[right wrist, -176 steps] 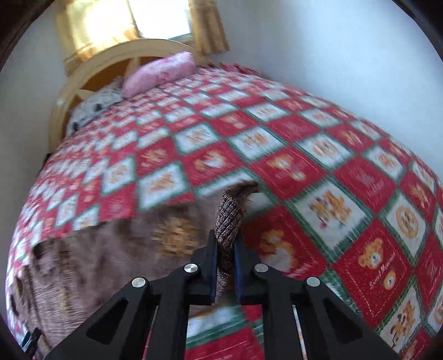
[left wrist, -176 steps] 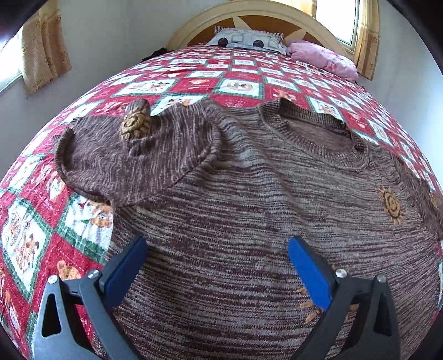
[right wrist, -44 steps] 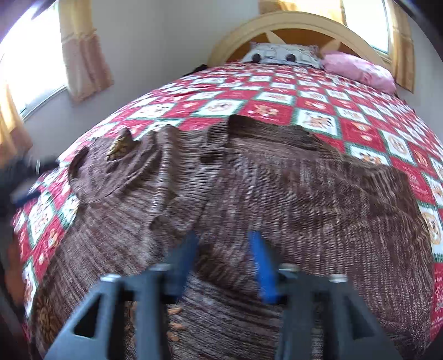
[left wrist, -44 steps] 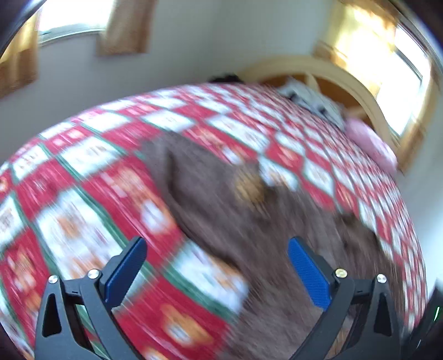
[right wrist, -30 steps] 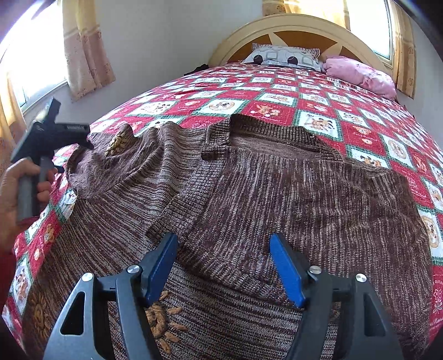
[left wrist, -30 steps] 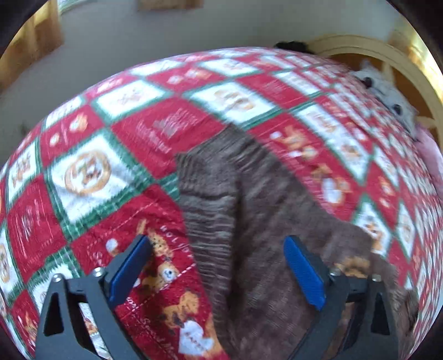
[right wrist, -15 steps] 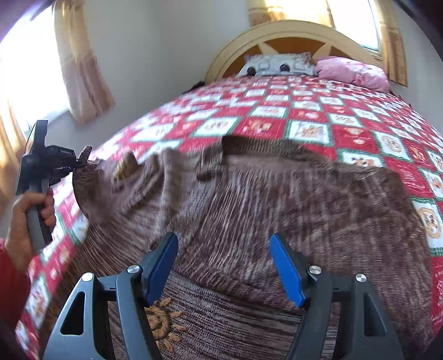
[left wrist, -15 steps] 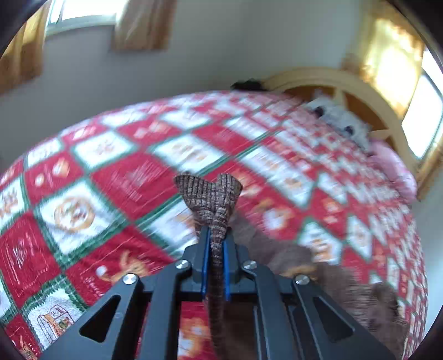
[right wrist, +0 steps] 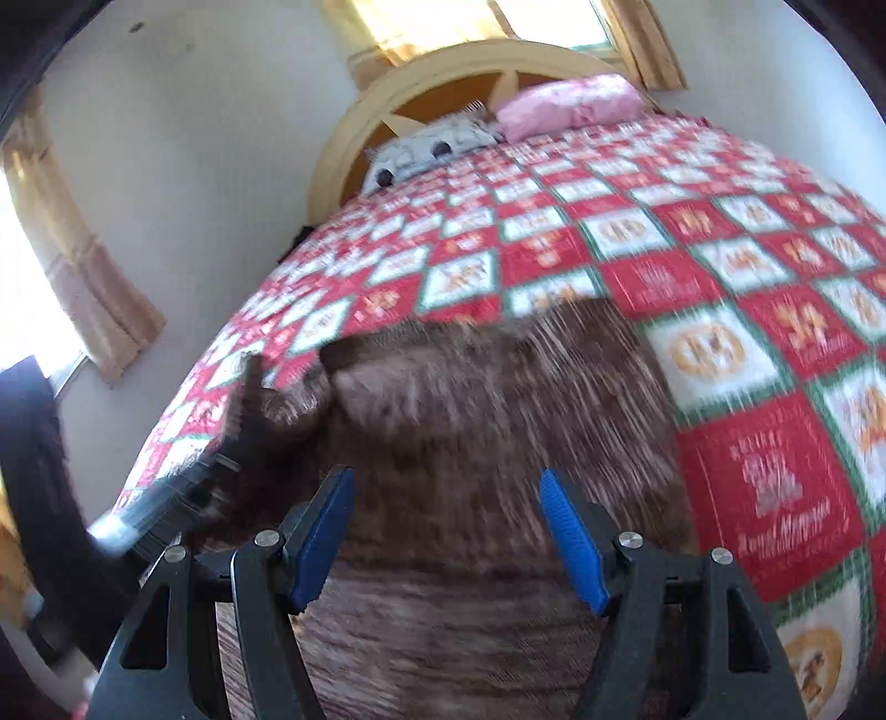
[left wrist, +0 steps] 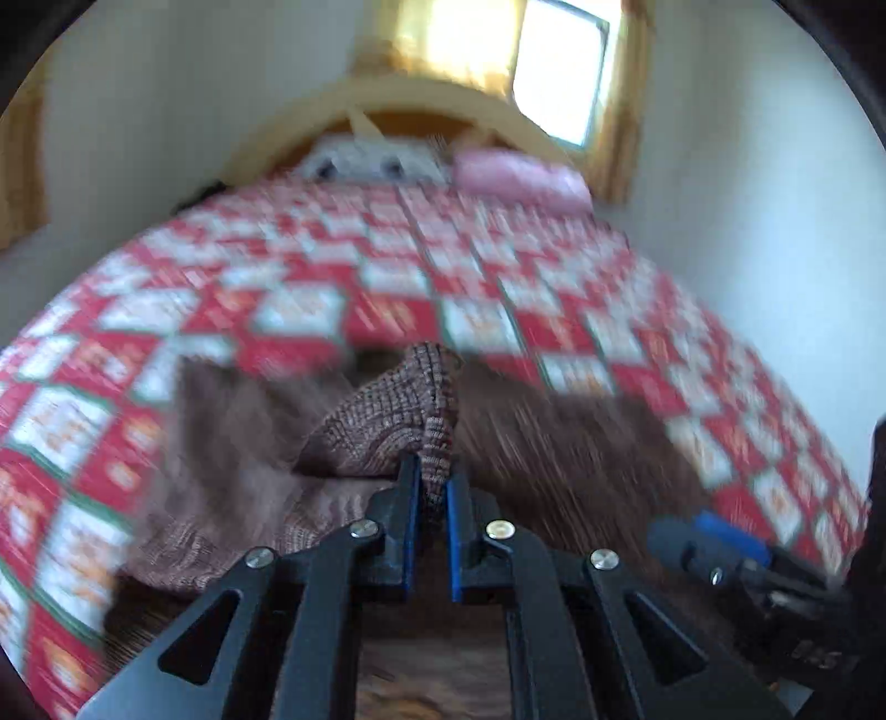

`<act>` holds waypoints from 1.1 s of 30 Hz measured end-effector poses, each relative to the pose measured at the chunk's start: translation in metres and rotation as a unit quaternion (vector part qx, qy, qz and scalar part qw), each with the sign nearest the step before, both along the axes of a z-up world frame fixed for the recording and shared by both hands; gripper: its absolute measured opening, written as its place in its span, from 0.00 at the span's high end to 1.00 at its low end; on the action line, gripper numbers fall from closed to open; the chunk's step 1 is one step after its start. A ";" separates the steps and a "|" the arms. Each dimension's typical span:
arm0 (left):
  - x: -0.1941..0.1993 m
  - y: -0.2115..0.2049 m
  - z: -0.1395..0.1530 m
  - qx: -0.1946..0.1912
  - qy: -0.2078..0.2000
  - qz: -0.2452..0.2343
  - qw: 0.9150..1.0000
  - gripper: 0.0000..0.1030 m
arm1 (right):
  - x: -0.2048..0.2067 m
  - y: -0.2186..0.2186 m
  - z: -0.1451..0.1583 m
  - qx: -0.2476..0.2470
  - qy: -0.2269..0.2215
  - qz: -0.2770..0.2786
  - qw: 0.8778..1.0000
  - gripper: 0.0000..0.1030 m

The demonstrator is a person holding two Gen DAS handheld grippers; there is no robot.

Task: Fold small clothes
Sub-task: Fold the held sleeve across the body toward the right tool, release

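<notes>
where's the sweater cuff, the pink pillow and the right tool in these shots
sweater cuff [left wrist: 421, 399]: left wrist view, on the ribbed knit bunched above the shut pads.
pink pillow [right wrist: 570, 105]: right wrist view, on its top face by the headboard.
right tool [right wrist: 446, 534]: right wrist view, midway between its open blue-padded fingertips.

I count one sweater [right wrist: 498, 443] — brown knit, the only garment on the bed. One quilt [right wrist: 720, 260] covers the mattress, with one headboard [right wrist: 421, 83] behind it. Two pillows sit against that headboard: one grey [right wrist: 426, 147], one pink [right wrist: 570, 102]. I have two grippers in play — the left gripper [left wrist: 431, 487] and the right gripper [right wrist: 446, 531] — and each one carries two blue pads, so four pads in all. Windows: I see two from the right camera, one above the headboard [right wrist: 437, 16] and one on the left wall [right wrist: 22, 288]. Curtains hang at both, though the blur keeps me from counting panels.
</notes>
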State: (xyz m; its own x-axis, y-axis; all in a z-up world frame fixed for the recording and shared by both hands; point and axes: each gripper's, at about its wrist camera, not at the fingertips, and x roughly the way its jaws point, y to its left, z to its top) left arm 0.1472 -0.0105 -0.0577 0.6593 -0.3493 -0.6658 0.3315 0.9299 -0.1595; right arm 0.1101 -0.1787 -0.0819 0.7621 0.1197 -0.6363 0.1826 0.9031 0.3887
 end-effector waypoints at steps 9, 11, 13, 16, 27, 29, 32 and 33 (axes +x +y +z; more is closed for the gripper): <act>-0.018 0.035 0.012 -0.024 0.020 0.002 0.999 0.19 | -0.003 -0.009 -0.014 0.054 0.019 0.006 0.998 0.32; -0.031 0.063 0.020 -0.044 -0.008 0.041 0.998 0.05 | 0.006 -0.006 -0.008 0.069 0.014 0.024 0.997 0.32; -0.041 0.092 0.018 -0.041 -0.024 0.089 0.995 0.05 | 0.021 0.006 0.000 0.063 0.015 0.048 0.997 0.32; -0.034 0.126 -0.006 -0.044 0.002 0.153 0.987 0.05 | 0.048 0.034 0.005 0.027 0.018 0.078 0.996 0.32; -0.020 0.149 -0.043 -0.105 0.054 0.219 0.969 0.06 | 0.121 0.121 -0.030 -0.198 0.086 0.204 0.955 0.37; -0.018 0.149 -0.043 -0.104 0.055 0.218 0.969 0.05 | 0.117 0.114 -0.023 -0.193 0.079 0.194 0.959 0.87; -0.022 0.157 -0.043 -0.115 0.055 0.216 0.968 0.04 | 0.102 0.075 -0.001 -0.097 0.045 0.142 0.984 0.86; -0.022 0.157 -0.043 -0.114 0.055 0.216 0.968 0.04 | 0.093 0.056 0.006 -0.056 0.027 0.123 0.990 0.86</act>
